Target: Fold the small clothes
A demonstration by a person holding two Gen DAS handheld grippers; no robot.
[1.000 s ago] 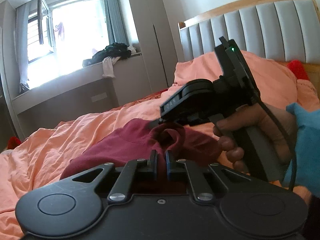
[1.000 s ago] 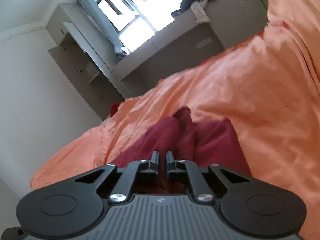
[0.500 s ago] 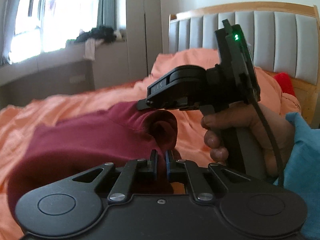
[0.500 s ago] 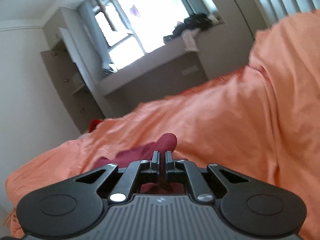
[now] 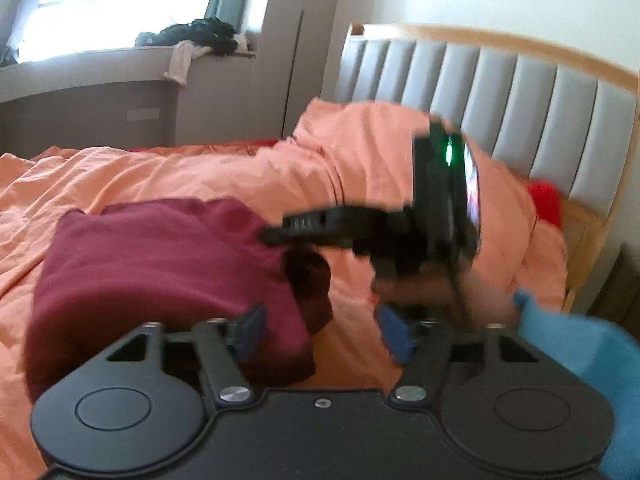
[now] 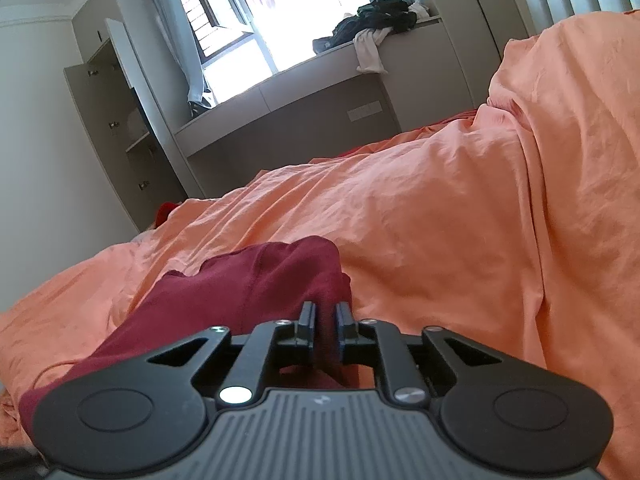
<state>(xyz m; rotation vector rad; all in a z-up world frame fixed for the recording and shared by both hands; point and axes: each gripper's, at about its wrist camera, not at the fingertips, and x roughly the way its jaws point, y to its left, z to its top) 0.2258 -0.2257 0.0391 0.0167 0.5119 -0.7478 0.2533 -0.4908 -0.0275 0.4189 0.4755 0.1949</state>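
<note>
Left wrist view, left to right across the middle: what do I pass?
Maroon garment → right gripper, its black body stretching rightward → red item by the headboard.

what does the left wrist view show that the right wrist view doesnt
Only the left wrist view shows the left gripper, whose jaws have just been opening and now stand wide, the padded headboard, a blue sleeve and the right gripper's body. Only the right wrist view shows the right gripper with maroon cloth between its narrow jaws, which have just been opening, and the open cabinet. Both show the maroon garment on the orange bedding and the window ledge's clothes pile.
</note>
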